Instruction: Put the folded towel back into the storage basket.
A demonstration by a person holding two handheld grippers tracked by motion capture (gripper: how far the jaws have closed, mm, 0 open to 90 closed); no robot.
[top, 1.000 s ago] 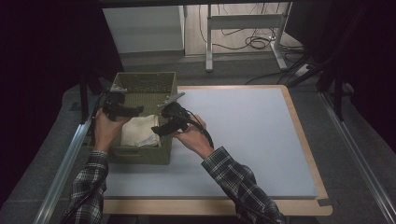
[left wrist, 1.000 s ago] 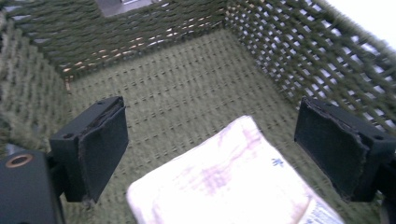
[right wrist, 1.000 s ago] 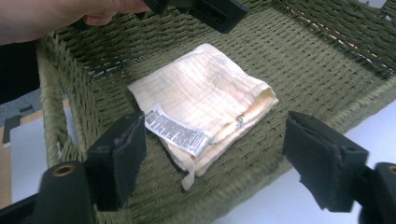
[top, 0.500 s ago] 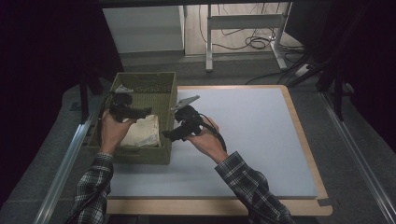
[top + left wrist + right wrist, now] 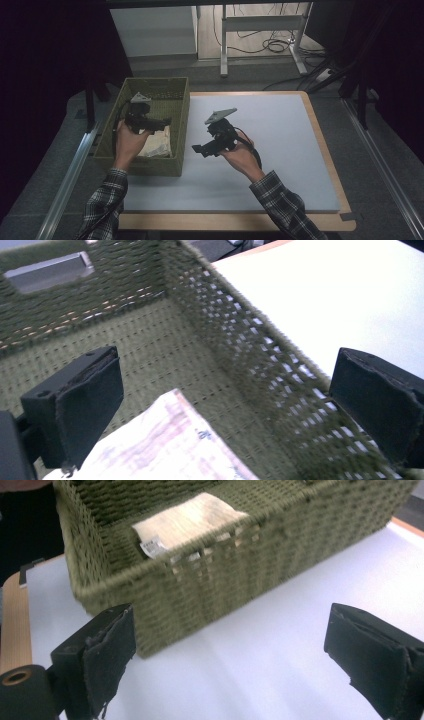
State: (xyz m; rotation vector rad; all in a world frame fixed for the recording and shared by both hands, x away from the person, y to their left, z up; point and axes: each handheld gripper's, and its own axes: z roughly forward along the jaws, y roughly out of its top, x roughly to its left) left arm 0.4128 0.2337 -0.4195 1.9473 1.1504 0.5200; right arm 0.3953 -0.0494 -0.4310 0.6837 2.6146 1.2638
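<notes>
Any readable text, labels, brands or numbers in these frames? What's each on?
No text can be read.
Small white tag on the folded cloth in the green woven basket: dark print, too small and blurred to read.
Faint marks on the cloth in the left gripper view: blurred, unreadable.
Nothing legible on the basket or the white mat.

Folded pale cloth [image 5: 157,145] lies flat in green woven basket [image 5: 150,162] (near end, label showing).
</notes>
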